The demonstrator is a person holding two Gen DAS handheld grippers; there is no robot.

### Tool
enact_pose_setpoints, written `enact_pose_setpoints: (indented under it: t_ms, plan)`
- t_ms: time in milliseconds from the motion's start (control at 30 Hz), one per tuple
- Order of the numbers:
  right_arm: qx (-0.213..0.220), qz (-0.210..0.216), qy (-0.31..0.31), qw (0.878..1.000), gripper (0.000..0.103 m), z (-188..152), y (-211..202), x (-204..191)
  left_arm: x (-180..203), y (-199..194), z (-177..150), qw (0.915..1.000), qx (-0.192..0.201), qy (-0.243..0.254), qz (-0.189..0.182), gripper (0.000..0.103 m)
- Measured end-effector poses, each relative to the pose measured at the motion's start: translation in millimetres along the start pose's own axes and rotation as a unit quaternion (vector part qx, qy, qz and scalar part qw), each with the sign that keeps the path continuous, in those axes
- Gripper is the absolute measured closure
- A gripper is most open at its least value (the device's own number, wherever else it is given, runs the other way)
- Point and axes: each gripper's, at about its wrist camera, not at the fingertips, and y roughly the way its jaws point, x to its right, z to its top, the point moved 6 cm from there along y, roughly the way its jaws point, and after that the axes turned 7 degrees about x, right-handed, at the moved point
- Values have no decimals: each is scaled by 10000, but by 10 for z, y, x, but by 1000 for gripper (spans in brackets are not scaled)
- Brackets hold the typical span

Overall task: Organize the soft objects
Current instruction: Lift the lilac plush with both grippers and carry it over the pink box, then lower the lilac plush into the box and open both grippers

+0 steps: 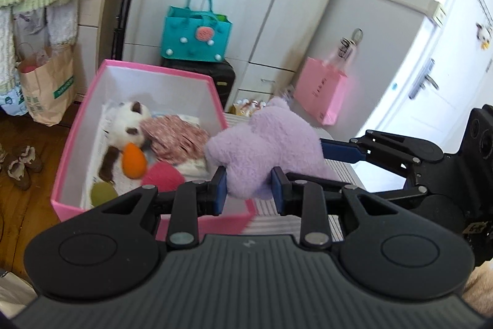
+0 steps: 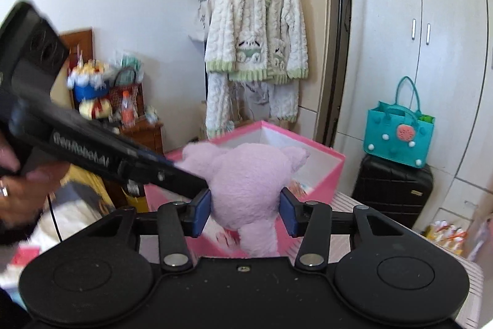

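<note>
Purple plush toy (image 1: 271, 144), a fluffy lilac animal with stubby limbs and small ears, hangs in the air between both sets of tongs, just beside the near right corner of the pink box (image 1: 92, 125) and not yet over its opening. The left tongs (image 1: 249, 187) are clenched on a lower limb of the toy, the blue pads sinking into the pile. The right tongs (image 2: 245, 211) grasp its rounded body from the other side; in the left wrist view one of their blue fingers (image 1: 342, 151) presses into the toy's flank. Two grips make sense, I judge, because a limp stuffed body sags and swings if pinched at one point only.

The box is stiff card, pink outside and white inside, open at the top, and seems to stand partly on a striped surface, perhaps a bed (image 1: 339, 174), though I cannot tell for sure. Inside lie a brown-and-white plush (image 1: 129, 125), a frilled pinkish cloth (image 1: 175, 134), an orange teardrop-shaped felt piece (image 1: 134, 162), a pink ball (image 1: 161, 179) and a green one (image 1: 103, 195). All are soft, so the box is probably the collecting place and the toy is on its way there.

Behind stand a teal tote (image 1: 194, 36) on a black suitcase (image 2: 391, 190), and a pink paper bag (image 1: 320, 91).
</note>
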Motion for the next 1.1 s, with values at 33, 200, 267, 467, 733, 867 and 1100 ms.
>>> enact_pose_setpoints:
  t_ms: [33,200,267,467,733,867,1100]
  plan:
    - [33,55,70,10000,50,47,54,15,-55,9,38,10000,35,-22,50,74]
    - [-126,220,139,9996,55,158,469,78,-347,109,153,9988,186,-291,343,74]
    - [-234,228,93,9994,56,167,662,110,-479,223,197,9979,148,-412,475,74]
    - [-526,128,683,9962,64,155,1121,320,-798,704,273,9956,-37,-364,865,74]
    - [-843,183,866,9925,69,34,1469,593,-1054,1045,232,9919,-399,-931,770,74]
    - [-936,131,666,9933,69,32,1572,676,-1052,1202,252,9900,-700,-970,751,74]
    - [-1129,116,104,9935,71,6,1701,732,-1051,1339,164,9855,-1103,-1121,643,76]
